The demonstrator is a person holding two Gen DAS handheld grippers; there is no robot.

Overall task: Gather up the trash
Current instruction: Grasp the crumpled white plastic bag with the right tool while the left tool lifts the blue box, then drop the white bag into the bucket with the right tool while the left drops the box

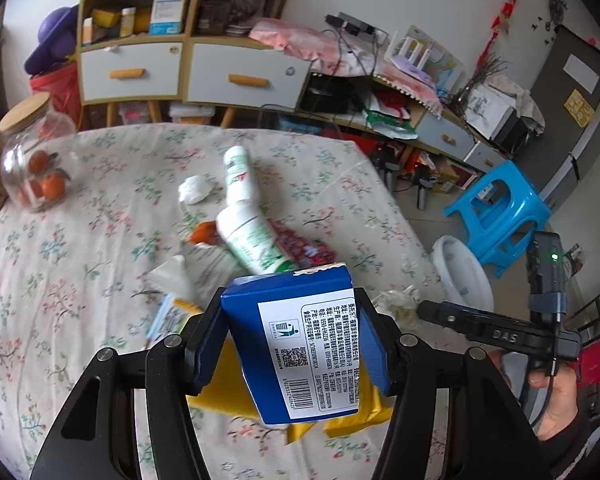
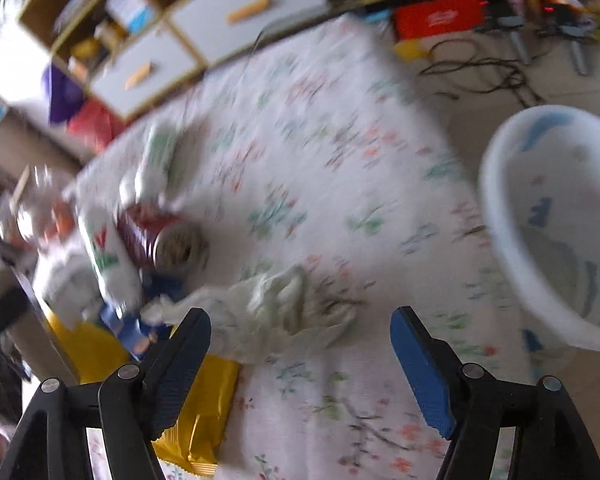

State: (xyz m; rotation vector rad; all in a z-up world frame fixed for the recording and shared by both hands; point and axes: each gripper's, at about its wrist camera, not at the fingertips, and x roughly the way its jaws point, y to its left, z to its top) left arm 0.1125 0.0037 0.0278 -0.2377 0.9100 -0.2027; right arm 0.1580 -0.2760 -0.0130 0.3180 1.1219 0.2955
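1. While the left gripper [image 1: 296,340] stands over the flowered table [image 1: 60,264], its two blue pads are clamped on the sides of a blue carton [image 1: 300,344], label and barcode facing the camera.
2. Beyond the blue carton on the table: two white-and-green bottles [image 1: 246,236], a red can [image 1: 300,246], a white tissue wad [image 1: 195,189], an orange scrap [image 1: 204,232].
3. Just under the blue carton lies a yellow packet [image 1: 228,392].
4. Left of the blue carton, far side of the table: a glass jar [image 1: 32,160] with a wooden lid.
5. Right of the blue carton, off the table edge: a white bin [image 1: 464,276], then a blue stool [image 1: 500,208].
6. The right gripper [image 2: 300,360] has its jaws wide apart, nothing between them; a crumpled white wrapper [image 2: 284,312] lies on the table just beyond its tips. View blurred.
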